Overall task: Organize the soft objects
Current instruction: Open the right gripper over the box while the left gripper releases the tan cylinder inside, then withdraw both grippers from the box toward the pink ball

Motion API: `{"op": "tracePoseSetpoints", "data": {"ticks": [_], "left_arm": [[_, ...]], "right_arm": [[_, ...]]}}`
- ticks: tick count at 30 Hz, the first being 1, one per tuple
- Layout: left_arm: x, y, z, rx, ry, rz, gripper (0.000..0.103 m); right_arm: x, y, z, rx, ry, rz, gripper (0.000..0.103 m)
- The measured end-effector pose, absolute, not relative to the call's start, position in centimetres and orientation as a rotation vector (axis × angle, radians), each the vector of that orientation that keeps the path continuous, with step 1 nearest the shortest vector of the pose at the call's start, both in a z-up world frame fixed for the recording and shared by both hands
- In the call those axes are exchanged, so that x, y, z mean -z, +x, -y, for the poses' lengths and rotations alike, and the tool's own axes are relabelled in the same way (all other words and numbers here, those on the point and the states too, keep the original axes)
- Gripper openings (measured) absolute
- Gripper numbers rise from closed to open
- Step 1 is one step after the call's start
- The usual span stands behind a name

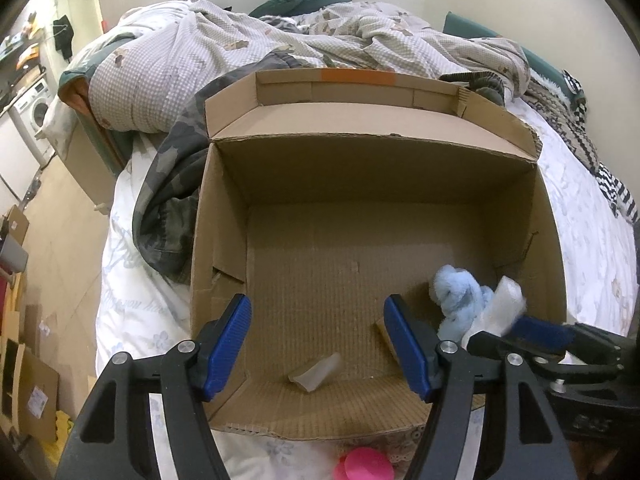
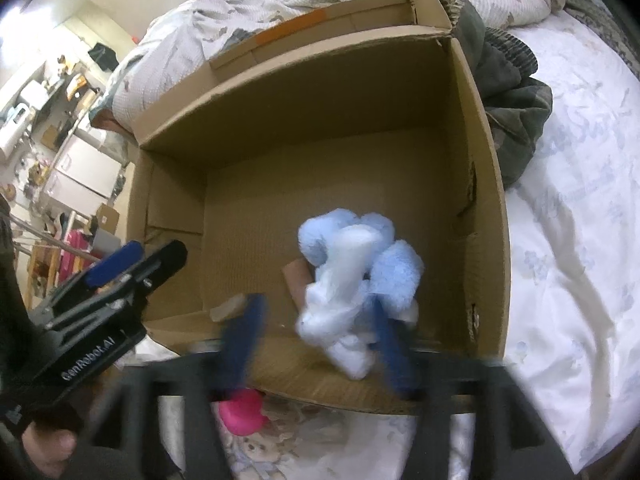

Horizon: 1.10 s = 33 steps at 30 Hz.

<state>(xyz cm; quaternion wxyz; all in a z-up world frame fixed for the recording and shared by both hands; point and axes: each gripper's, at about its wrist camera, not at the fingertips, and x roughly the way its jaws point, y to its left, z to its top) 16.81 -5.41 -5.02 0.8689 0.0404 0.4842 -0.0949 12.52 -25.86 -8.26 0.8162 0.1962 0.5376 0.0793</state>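
An open cardboard box (image 1: pixel 224 200) (image 2: pixel 486 200) stands on the bed. A soft toy in light blue and white (image 1: pixel 460 292) (image 2: pixel 352 272) sits in its near right corner. My right gripper (image 2: pixel 316 304) hovers over that corner, blurred, jaws spread wide with the toy loose between them; its blue pad (image 1: pixel 540 330) also shows in the left wrist view. My left gripper (image 1: pixel 318 308) (image 2: pixel 132 268) is open above the box's near left part, with nothing between its fingers. A pink soft object (image 1: pixel 364 466) (image 2: pixel 240 412) lies on the sheet just in front of the box.
A small pale scrap (image 1: pixel 316 372) lies on the box floor. A crumpled checked quilt (image 1: pixel 180 64) is piled behind the box, a camouflage garment (image 1: pixel 168 184) at its left, dark clothing (image 2: pixel 512 112) at its right. The bed's edge drops to a floor with cardboard pieces (image 1: pixel 32 392).
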Motion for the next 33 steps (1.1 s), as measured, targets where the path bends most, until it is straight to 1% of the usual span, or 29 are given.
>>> {"op": "tracePoseSetpoints", "data": {"ticks": [4,18,33], "left_arm": [[5.0,16.8,5.4,0.198,0.087,-1.012,0.066],[4.7,16.6,5.3,0.188,0.092,-1.011,0.066],[2.5,13.5,3.1,0.149,0.091,-0.967,0.066]], "right_arm": [[7.7,12.4,25.9,-0.166,0.427,-1.119,0.081],[7.9,12.4,25.7,-0.156,0.437,-1.128,0.081],[7.1,10.8,25.6,-0.141,0.436,-1.105,0.081]]}}
